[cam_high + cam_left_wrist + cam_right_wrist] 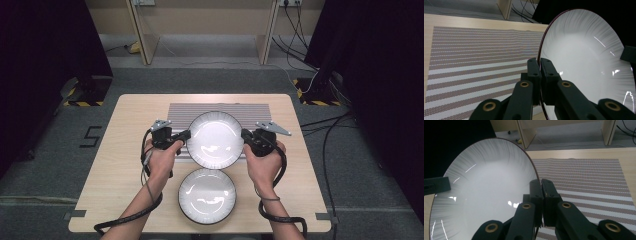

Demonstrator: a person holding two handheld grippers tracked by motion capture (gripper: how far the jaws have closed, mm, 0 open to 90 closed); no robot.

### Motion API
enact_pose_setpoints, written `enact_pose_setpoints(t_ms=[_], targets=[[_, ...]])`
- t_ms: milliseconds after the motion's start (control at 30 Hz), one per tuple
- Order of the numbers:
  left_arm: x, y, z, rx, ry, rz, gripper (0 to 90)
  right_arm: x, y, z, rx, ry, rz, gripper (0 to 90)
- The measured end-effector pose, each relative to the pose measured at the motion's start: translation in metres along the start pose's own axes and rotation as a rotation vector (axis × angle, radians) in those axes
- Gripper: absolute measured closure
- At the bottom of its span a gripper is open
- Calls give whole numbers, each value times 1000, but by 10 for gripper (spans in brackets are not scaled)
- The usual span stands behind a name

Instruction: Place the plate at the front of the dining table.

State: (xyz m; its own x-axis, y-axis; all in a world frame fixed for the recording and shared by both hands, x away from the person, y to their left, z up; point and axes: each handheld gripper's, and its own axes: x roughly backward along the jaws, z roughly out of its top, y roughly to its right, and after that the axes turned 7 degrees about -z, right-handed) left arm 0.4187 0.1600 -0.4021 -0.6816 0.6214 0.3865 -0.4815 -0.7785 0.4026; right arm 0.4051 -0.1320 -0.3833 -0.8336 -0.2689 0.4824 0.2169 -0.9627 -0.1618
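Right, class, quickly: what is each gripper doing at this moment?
Left gripper: shut on the left rim of the far plate.
Right gripper: shut on the same plate's right rim.

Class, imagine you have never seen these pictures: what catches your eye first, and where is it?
First, the large white plate at mid-table, held from both sides over the striped placemat: the left gripper and right gripper each clamp its rim. Next, a second white plate lying flat on the wooden table, nearer the person. In the left gripper view, the black fingers pinch the rim edge-on.
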Motion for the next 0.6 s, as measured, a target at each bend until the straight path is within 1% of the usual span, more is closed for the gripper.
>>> enact_pose_setpoints(t_ms=[100,200,333,400,467,600], targets=[[0,-1,1,4,-1,-1,865,-1,0,1,5,0,-2,884],[-1,0,3,-3,5,3,865,-1,-1,3,5,3,-3,884],[-2,0,5,-2,7,2,865,-2,0,5,5,6,-6,884],[-3,0,5,-2,6,3,865,-3,0,5,-1,5,-8,884],[-5,-2,6,1,-4,-4,865,-4,1,5,-2,0,-9,884],[-7,-1,5,1,-3,4,866,-6,2,4,-8,1,-14,884]])
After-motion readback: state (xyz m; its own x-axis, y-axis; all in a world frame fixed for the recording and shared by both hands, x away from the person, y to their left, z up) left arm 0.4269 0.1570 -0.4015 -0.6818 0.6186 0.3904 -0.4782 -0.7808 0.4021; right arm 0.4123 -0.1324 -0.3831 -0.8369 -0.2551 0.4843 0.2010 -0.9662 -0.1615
